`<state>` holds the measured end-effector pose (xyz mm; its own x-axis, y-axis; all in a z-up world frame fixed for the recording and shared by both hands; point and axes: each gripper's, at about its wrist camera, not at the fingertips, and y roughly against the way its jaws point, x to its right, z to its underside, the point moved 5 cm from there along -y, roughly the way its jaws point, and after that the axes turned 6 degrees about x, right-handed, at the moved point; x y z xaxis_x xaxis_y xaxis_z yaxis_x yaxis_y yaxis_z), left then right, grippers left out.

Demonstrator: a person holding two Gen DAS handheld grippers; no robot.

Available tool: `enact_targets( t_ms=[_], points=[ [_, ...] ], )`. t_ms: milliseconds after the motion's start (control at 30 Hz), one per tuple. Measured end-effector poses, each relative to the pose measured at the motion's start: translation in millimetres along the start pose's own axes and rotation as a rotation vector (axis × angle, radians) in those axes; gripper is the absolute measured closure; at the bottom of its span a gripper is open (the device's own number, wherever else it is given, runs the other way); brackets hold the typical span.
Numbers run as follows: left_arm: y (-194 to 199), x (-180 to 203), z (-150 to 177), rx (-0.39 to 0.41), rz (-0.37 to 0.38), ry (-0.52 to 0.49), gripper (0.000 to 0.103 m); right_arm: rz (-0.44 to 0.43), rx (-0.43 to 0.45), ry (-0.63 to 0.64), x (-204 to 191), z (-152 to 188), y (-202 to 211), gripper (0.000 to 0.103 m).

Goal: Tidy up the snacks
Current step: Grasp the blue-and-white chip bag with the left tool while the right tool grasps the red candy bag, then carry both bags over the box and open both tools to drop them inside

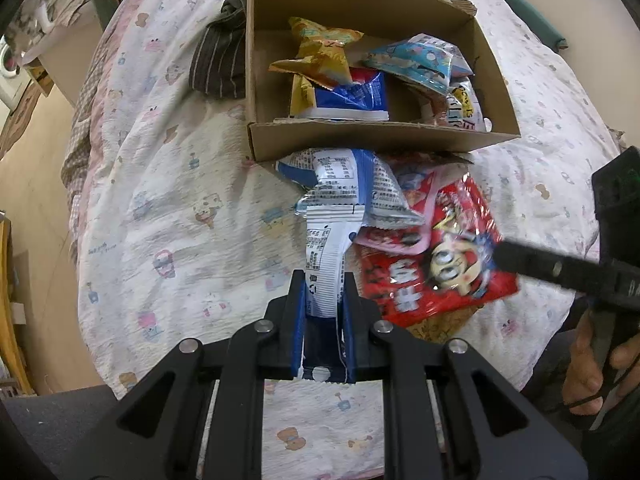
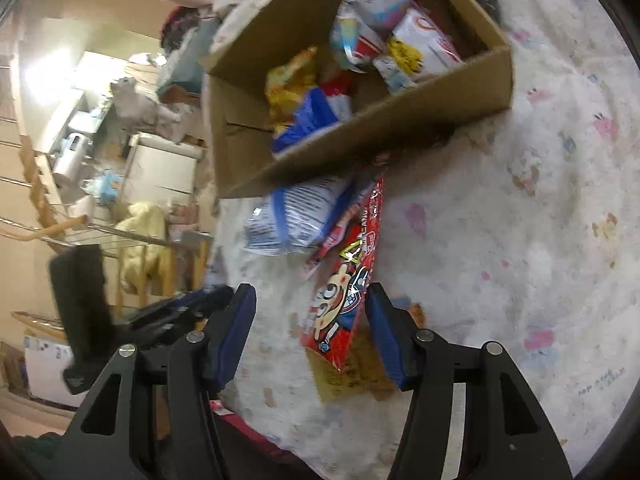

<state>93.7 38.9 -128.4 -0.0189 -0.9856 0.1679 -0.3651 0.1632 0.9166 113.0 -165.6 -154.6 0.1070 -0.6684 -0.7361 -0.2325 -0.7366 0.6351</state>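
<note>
The left gripper (image 1: 322, 300) was pinching the near end of a long white-and-blue foil snack packet (image 1: 326, 252), its blue pads pressed against the wrapper on both sides. That packet reached away toward an open brown cardboard box (image 1: 360, 140) on a white bedspread printed with small cartoon figures (image 1: 168, 208). Inside the box lay a yellow crinkled snack bag (image 1: 320, 56), a blue-and-white pouch (image 1: 352, 98) and a pale blue cartoon-printed packet (image 1: 416, 62). Just near the box's near wall lay another white-and-blue packet (image 1: 356, 188), with a flat red packet bearing a cartoon face (image 2: 344, 292) to its right. The right gripper (image 2: 308, 328) stood half spread around the near end of that red packet; the blurred view made it hard to tell whether either pad touched it. A dark striped cloth (image 1: 218, 56) lay bunched against the box's left wall.
</note>
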Motion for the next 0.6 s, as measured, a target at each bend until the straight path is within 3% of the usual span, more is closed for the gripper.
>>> enact_targets(
  t_ms=[67,233,300,333,600],
  points=[
    [-0.6,-0.2,-0.6,-0.001,-0.001,0.003,0.09,-0.019,-0.045,0.007,-4.9,4.2,-10.9,0.044],
    [-2.6,0.8,-2.5,0.002,-0.009,0.001,0.09,0.054,-0.118,0.028,-6.5,15.0,-38.3,0.045],
    [-3.7,-0.6,-2.4,0.002,-0.018,0.0,0.09,0.11,-0.138,0.036,-2.2,16.0,-46.2,0.076],
    [-4.3,-1.7,-2.4,0.002,-0.023,0.001,0.09,0.121,-0.146,0.027,0.9,16.8,-48.4,0.081],
    [-6.3,-6.1,-1.1,0.005,-0.038,0.02,0.09,0.08,-0.113,0.073,-7.0,22.0,-24.8,0.093]
  ],
)
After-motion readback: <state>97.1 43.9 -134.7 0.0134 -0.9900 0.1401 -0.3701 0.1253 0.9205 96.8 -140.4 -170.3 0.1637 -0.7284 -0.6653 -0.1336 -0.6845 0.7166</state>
